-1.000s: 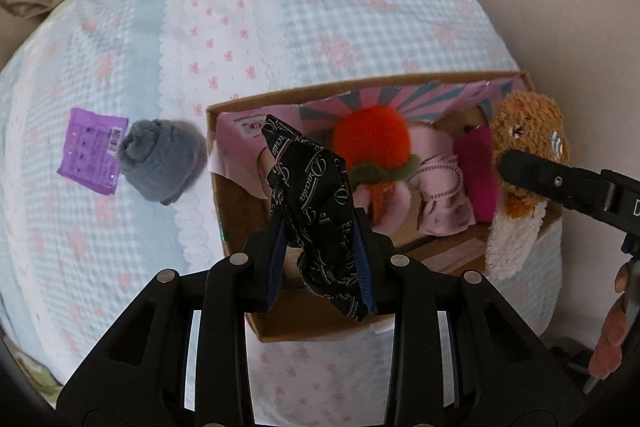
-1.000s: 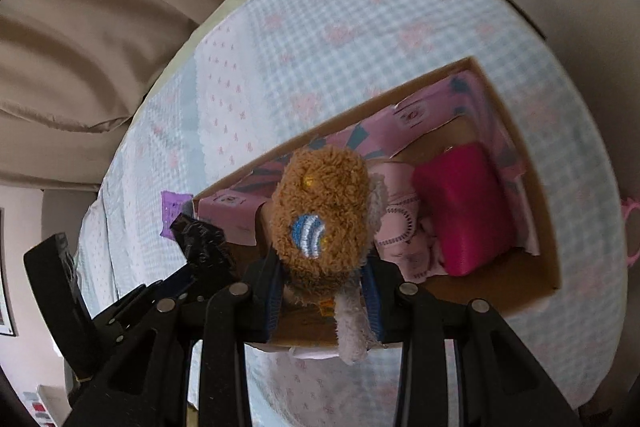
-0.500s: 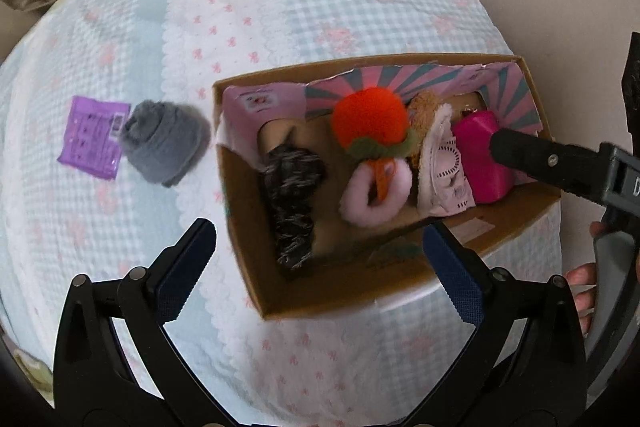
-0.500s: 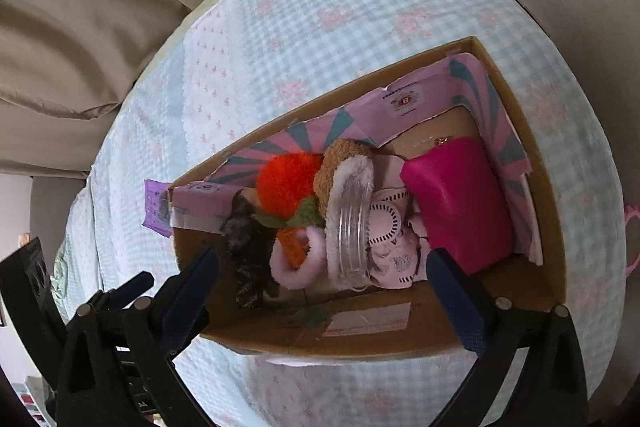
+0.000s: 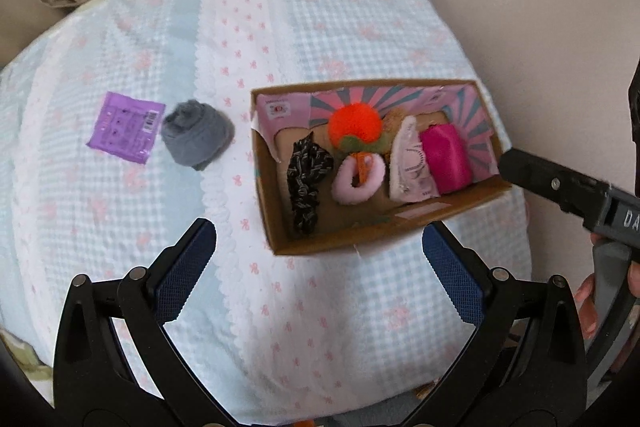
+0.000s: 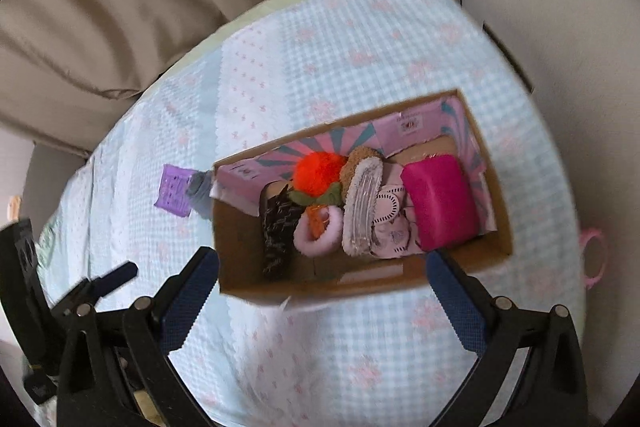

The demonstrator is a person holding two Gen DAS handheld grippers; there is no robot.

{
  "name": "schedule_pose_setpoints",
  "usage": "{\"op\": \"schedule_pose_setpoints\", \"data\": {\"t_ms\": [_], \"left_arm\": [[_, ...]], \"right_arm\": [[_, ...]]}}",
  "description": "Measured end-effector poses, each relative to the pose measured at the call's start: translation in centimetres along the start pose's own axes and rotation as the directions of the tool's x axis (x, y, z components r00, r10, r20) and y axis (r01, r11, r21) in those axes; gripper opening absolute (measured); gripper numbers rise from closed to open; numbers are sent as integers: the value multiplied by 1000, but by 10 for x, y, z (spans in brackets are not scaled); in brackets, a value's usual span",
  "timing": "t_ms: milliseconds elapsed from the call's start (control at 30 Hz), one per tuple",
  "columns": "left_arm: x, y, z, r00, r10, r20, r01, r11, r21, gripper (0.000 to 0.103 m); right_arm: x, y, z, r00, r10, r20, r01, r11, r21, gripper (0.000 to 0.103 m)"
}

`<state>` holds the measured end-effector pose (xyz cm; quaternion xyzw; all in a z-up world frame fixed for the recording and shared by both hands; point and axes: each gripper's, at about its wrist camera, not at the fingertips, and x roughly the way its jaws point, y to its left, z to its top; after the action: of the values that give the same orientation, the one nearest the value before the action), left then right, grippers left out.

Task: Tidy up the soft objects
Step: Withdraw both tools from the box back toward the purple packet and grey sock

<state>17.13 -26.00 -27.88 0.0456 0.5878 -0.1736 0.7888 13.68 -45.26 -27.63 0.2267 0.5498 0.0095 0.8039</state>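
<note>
A cardboard box (image 5: 280,227) (image 6: 236,239) sits on the checked bedspread. It holds a black patterned cloth (image 5: 306,175) (image 6: 278,231), an orange pompom (image 5: 354,127) (image 6: 318,173), a pink fluffy ring (image 5: 358,177) (image 6: 318,237), a brown plush toy (image 6: 362,187) (image 5: 394,119), a pale pink cloth (image 5: 410,163) and a magenta pouch (image 5: 446,157) (image 6: 440,203). A grey rolled cloth (image 5: 196,137) lies left of the box. My left gripper (image 5: 318,279) is open and empty, in front of the box. My right gripper (image 6: 320,299) is open and empty, above the box's near wall.
A purple packet (image 5: 126,131) (image 6: 174,195) lies left of the grey cloth. Beige cushions (image 6: 120,7) rise behind the bed. A wall (image 5: 540,7) stands to the right. A pink loop (image 6: 592,255) hangs off the bed's right side.
Both grippers opened and dropped their loads into the box: the black cloth from the left, the brown plush from the right. Both have since pulled back from the box.
</note>
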Motion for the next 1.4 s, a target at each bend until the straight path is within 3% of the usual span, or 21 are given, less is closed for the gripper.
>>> {"op": "schedule_pose_setpoints", "data": {"t_ms": [233, 367, 500, 700, 833, 900, 1100, 1400], "left_arm": [[-74, 24, -21, 995, -9, 104, 9, 1000, 5, 103], [-119, 49, -34, 983, -19, 181, 24, 999, -22, 103], [-159, 77, -47, 969, 15, 248, -6, 999, -39, 103], [-213, 123, -69, 924, 101, 367, -82, 994, -68, 103], [-237, 159, -83, 896, 96, 434, -59, 994, -97, 103], [-240, 171, -86, 890, 98, 445, -58, 993, -101, 103], [-238, 204, -86, 902, 60, 427, -28, 996, -81, 103], [-211, 249, -61, 930, 51, 364, -54, 999, -3, 103]], "right_arm": [[-60, 54, -29, 996, -77, 54, 81, 993, -82, 103], [-90, 89, -46, 986, -97, 138, 113, 987, -112, 103], [-116, 130, -63, 966, -106, 234, 145, 977, -157, 103], [-139, 186, -82, 937, -79, 340, 164, 959, -230, 103], [-137, 213, -87, 931, -65, 359, 167, 951, -259, 103], [-133, 222, -89, 931, -60, 361, 166, 949, -268, 103], [-109, 249, -87, 940, -54, 336, 156, 946, -285, 103], [-56, 284, -68, 959, -52, 279, 132, 951, -279, 103]]}}
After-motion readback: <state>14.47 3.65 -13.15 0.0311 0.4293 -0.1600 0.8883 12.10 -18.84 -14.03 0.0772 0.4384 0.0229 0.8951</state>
